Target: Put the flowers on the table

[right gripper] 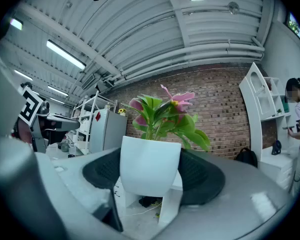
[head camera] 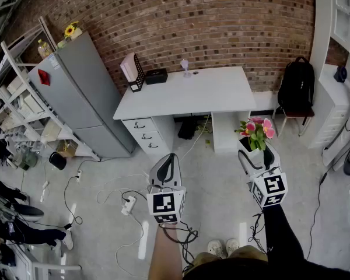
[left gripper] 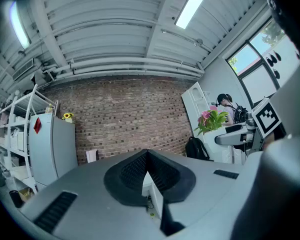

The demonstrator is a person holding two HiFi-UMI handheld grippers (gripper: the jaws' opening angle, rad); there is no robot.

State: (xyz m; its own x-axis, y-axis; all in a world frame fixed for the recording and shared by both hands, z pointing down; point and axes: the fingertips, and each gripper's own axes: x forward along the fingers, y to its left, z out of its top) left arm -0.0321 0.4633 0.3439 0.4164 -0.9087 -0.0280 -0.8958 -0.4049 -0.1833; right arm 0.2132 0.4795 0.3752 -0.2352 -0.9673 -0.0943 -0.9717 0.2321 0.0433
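My right gripper (head camera: 257,156) is shut on a white pot (right gripper: 150,165) of pink flowers with green leaves (head camera: 256,132), held upright in the air above the floor, short of the table's right end. In the right gripper view the pot fills the space between the black pads, and the blooms (right gripper: 165,111) rise above it. The white table (head camera: 189,92) stands ahead against the brick wall. My left gripper (head camera: 165,167) hangs over the floor in front of the table's drawers, shut with nothing in it; its pads (left gripper: 135,171) meet in the left gripper view.
On the table's far edge are a black rack with a pink item (head camera: 132,72), a black box (head camera: 156,76) and a small object (head camera: 186,68). A grey fridge (head camera: 81,92) stands left, shelving (head camera: 14,98) beyond it. A black backpack on a chair (head camera: 296,86) sits right. Cables and a power strip (head camera: 128,205) lie on the floor.
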